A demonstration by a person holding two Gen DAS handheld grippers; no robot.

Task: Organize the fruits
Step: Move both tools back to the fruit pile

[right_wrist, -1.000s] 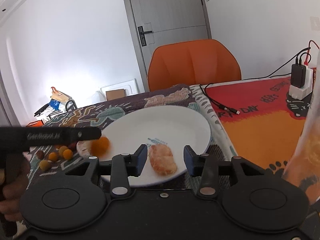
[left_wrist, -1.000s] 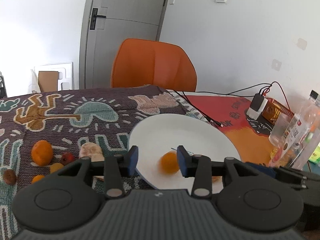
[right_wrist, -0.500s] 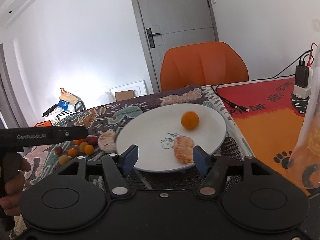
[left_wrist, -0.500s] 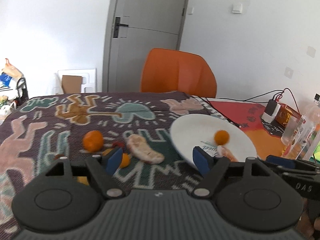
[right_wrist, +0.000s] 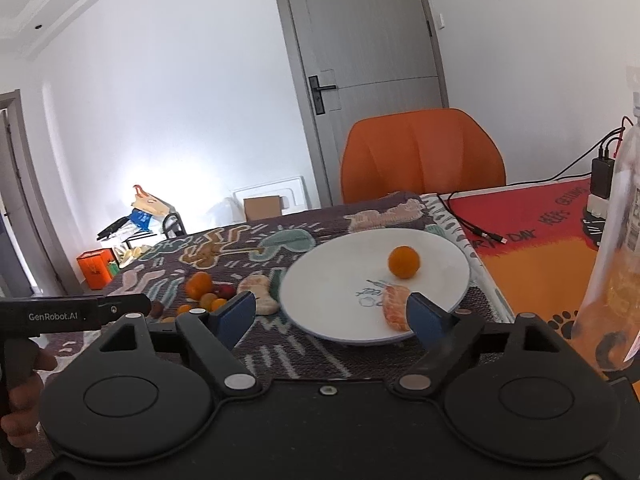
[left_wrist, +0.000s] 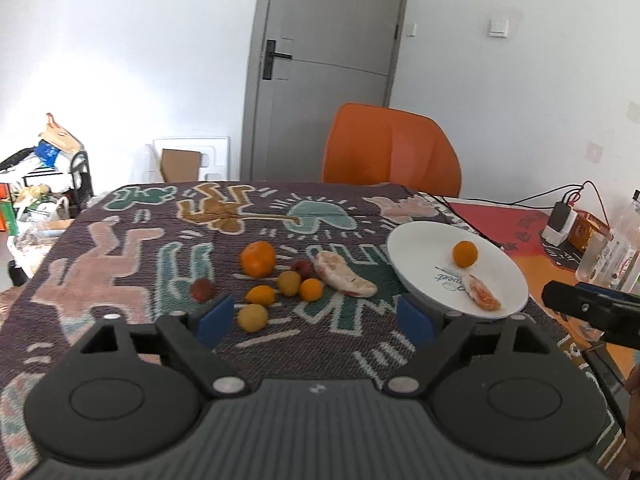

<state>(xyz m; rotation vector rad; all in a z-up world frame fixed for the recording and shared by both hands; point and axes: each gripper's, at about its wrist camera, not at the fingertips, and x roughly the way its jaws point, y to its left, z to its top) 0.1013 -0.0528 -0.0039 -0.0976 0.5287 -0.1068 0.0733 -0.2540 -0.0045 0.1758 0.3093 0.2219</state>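
Your left gripper (left_wrist: 314, 318) is spread wide and holds nothing; it hangs above the patterned cloth (left_wrist: 132, 264) on the tabletop, with the loose pile of fruit just ahead of its fingers. That pile holds a large orange (left_wrist: 258, 258), several small yellow and orange fruits such as the one nearest your left finger (left_wrist: 252, 317), two dark reddish ones that may be lychees, though the view is too soft to be sure, and a peeled citrus piece (left_wrist: 344, 279) lying between the pile and the white plate (left_wrist: 416, 256).

On the plate sit a small round orange fruit (left_wrist: 464, 253) and, apart from it near the front rim, a peeled segment cluster (left_wrist: 482, 297).

Your right gripper (right_wrist: 331, 315) is likewise wide open and empty, held just before the plate's near edge. An orange chair (right_wrist: 420, 154) stands behind the tabletop.
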